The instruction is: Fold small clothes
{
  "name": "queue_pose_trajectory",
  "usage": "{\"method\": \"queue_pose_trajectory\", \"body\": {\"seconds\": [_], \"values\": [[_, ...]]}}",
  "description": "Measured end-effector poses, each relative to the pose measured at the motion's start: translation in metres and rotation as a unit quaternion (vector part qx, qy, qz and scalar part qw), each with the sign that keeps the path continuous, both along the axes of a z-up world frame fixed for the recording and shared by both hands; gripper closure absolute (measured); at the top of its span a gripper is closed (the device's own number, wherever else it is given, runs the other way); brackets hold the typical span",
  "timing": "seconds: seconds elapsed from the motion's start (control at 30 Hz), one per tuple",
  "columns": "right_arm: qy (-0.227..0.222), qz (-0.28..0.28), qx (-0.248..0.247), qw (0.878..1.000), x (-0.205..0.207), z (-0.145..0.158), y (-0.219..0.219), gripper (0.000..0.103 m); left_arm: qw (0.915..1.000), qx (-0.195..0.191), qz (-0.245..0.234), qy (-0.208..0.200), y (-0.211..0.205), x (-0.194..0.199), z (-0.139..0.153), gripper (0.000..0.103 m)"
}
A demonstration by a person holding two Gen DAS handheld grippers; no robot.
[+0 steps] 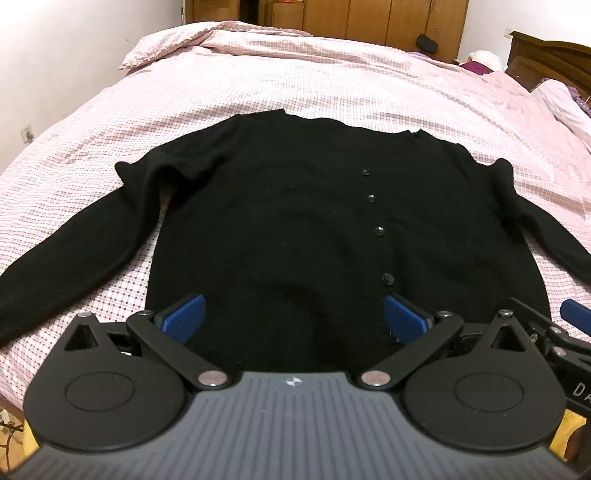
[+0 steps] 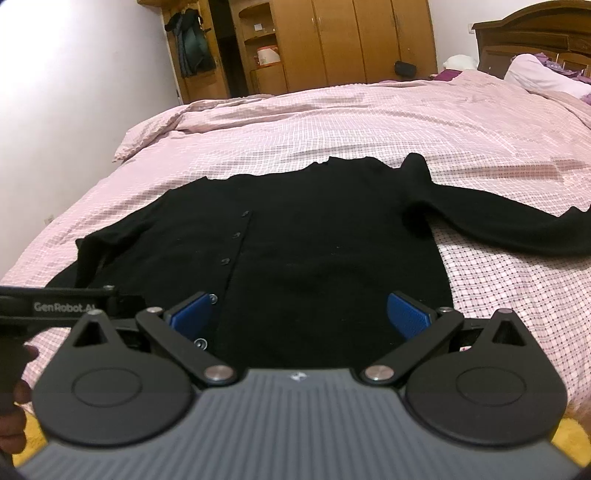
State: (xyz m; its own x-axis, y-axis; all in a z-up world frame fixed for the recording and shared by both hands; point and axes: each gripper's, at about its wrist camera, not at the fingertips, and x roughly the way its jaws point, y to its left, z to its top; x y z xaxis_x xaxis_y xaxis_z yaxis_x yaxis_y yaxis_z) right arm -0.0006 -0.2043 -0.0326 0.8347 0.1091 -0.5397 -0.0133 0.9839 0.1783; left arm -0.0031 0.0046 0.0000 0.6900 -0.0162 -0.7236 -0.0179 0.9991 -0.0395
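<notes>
A black buttoned cardigan (image 1: 295, 221) lies flat on the pink checked bedspread (image 1: 332, 81), hem toward me, collar at the far side, both sleeves spread outward. My left gripper (image 1: 294, 317) hovers open over the hem's left half, blue pads wide apart, nothing held. In the right wrist view the same cardigan (image 2: 314, 251) fills the middle, its right sleeve (image 2: 517, 229) stretching off to the right. My right gripper (image 2: 301, 315) is open above the hem's right half, empty. The other gripper's black body (image 2: 55, 306) shows at the left edge.
The bedspread (image 2: 369, 122) extends far beyond the cardigan. A rumpled duvet edge (image 1: 207, 40) lies at the far left. Pillows (image 2: 535, 74) and a dark wooden headboard (image 2: 528, 33) stand at the right. Wooden wardrobes (image 2: 351, 40) line the back wall.
</notes>
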Motion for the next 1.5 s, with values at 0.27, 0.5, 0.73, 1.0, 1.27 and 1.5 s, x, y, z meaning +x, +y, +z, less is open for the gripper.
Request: {"method": "queue_pose_trajectory", "body": {"seconds": [0.27,0.5,0.73,1.0,1.27,1.5], "values": [[0.002,-0.003,0.0,1.0,0.0,0.0,-0.002,0.0,1.0,0.003,-0.008,0.003,-0.003,0.002,0.0,0.0],[0.007,-0.006,0.004,1.0,0.004,-0.002,-0.005,0.0,0.9999,0.007,-0.013,0.007,-0.005,0.008,-0.001,0.0],[0.007,-0.004,0.006,1.0,0.008,-0.004,-0.007,0.0,0.9998,0.008,-0.015,0.011,-0.003,0.015,-0.003,0.0],[0.004,-0.013,0.008,1.0,0.018,-0.002,-0.019,0.0,0.9997,0.021,-0.008,0.012,-0.004,0.03,-0.002,0.0],[-0.014,-0.044,0.0,0.999,0.033,0.008,-0.058,0.0,0.9996,0.021,-0.016,0.007,-0.013,0.051,0.006,0.0],[-0.015,-0.11,-0.017,0.994,0.044,0.009,-0.115,0.0,0.9993,0.027,-0.026,-0.005,-0.026,0.072,0.014,0.0]]}}
